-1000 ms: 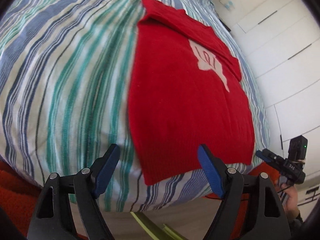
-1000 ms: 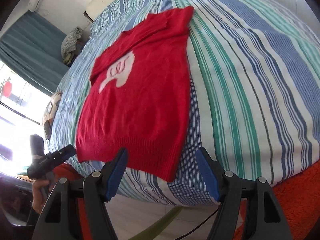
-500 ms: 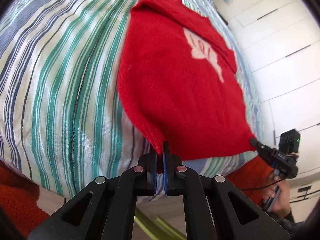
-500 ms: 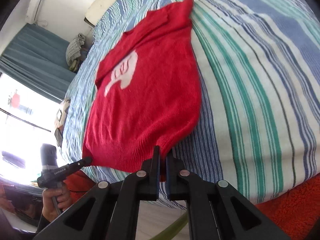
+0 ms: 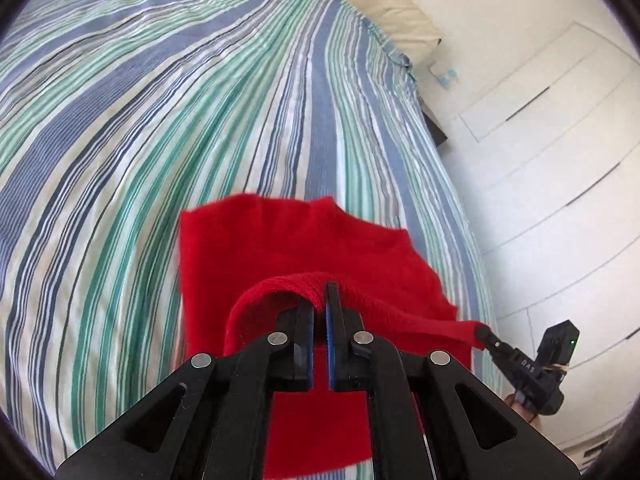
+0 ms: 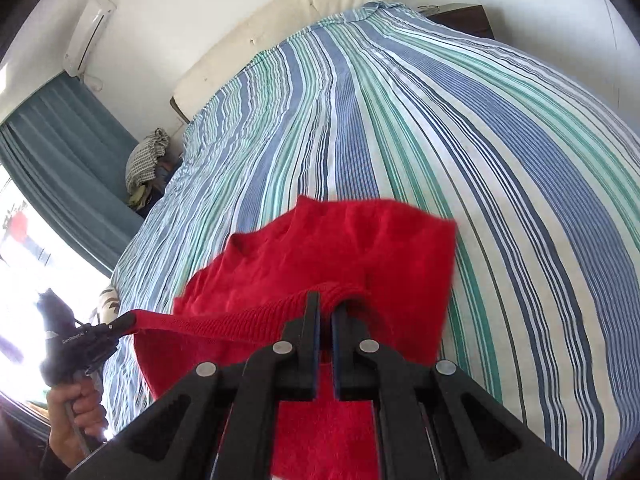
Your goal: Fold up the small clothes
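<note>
A small red knitted sweater [image 5: 288, 248] lies on the striped bed; it also shows in the right wrist view [image 6: 360, 248]. My left gripper [image 5: 320, 300] is shut on the ribbed hem at one bottom corner and holds it lifted over the body of the sweater. My right gripper [image 6: 326, 304] is shut on the hem at the other corner. The hem stretches taut between the two grippers. The right gripper shows at the lower right of the left wrist view [image 5: 486, 334], and the left gripper at the left of the right wrist view [image 6: 124, 324]. The white motif is hidden.
The bed has a blue, green and white striped sheet [image 5: 160, 120] and a cream headboard [image 6: 280, 12]. White wardrobe doors [image 5: 560, 160] stand to the right. A blue curtain [image 6: 68, 152], a window and a pile of clothes [image 6: 146, 160] are on the left.
Both grippers, shut on the hem corners, have lifted the hem and carried it forward over the sweater toward the collar. The lower half now hangs folded over, covering the motif.
</note>
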The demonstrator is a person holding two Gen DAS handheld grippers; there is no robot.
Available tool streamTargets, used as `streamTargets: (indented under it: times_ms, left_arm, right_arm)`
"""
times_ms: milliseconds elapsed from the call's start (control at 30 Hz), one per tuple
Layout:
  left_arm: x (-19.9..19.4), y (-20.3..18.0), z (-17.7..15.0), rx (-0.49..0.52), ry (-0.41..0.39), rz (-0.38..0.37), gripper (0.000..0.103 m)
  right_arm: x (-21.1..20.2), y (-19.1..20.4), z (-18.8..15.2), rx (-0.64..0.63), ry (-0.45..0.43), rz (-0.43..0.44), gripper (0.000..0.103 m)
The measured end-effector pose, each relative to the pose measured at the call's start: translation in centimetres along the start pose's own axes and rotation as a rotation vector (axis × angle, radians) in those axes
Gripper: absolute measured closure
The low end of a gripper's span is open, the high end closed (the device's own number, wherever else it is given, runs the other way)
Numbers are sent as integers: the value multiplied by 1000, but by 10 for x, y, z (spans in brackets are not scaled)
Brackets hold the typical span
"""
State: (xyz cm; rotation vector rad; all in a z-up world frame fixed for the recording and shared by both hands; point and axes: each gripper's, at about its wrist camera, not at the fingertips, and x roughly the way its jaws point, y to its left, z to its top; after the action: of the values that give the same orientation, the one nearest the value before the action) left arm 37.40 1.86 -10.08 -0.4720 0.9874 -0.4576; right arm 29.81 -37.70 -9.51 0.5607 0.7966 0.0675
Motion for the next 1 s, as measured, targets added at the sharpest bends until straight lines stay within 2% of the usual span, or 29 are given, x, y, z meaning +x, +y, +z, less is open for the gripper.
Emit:
streamTargets:
  times_ms: [33, 100, 167, 233, 300, 400, 433, 467, 500, 533, 567, 600, 633, 667, 733, 767, 800, 867, 1000]
  left_arm:
    - [16, 2, 13, -3, -3, 30, 98]
    - [44, 15, 37, -40, -11, 109, 85]
    - [55, 34, 49, -104, -25, 173, 51]
    - [48, 50, 54, -149, -67, 207, 48]
    - [34, 54, 51, -116, -87, 201, 48]
    - [11, 32, 25, 54, -97, 165, 46]
    - [5, 22, 10, 122, -82, 130, 39]
    - [2, 14, -9, 184, -67, 92, 36]
    - [2, 8, -25, 234, -51, 76, 28]
    - [6, 6, -41, 275, -30, 95, 19]
    - [15, 7, -52, 306, -2, 145, 17]
    - [25, 15, -58, 313, 31, 214, 17]
    - [33, 29, -60, 281, 62, 282, 21]
    - [33, 43, -60, 220, 78, 306, 26]
    - [9, 55, -60, 96, 44, 260, 30]
    - [-6, 52, -65, 81, 19, 266, 26]
    - [-21, 44, -75, 102, 3, 278, 22]
    - [-44, 23, -97, 184, -26, 316, 13]
    - [-67, -7, -146, 313, -34, 409, 10]
  right_arm:
    - [18, -3, 13, 10, 2, -6, 99]
    - [52, -15, 34, 63, 13, 9, 95]
    - [73, -24, 46, 98, 24, -40, 76]
    - [71, -27, 49, 88, -3, -66, 72]
    - [57, -23, 47, 43, -17, -51, 72]
    - [34, -3, 28, -100, 3, -9, 72]
    - [28, 4, 17, -148, 26, 22, 70]
    - [24, 10, 4, -192, 54, 48, 63]
    - [21, 12, -13, -230, 86, 64, 58]
    - [19, 11, -29, -258, 116, 60, 52]
    - [20, 6, -45, -280, 146, 32, 52]
    - [23, -3, -60, -291, 181, -23, 52]
    - [23, -17, -72, -282, 207, -84, 57]
    - [16, -29, -81, -260, 202, -89, 64]
    - [-10, -41, -91, -206, 175, -187, 58]
    - [-26, -45, -95, -166, 151, -183, 57]
    - [-43, -47, -101, -132, 123, -161, 54]
    - [-69, -43, -117, -121, 79, -172, 37]
    - [-94, -34, -157, -114, 50, -198, 36]
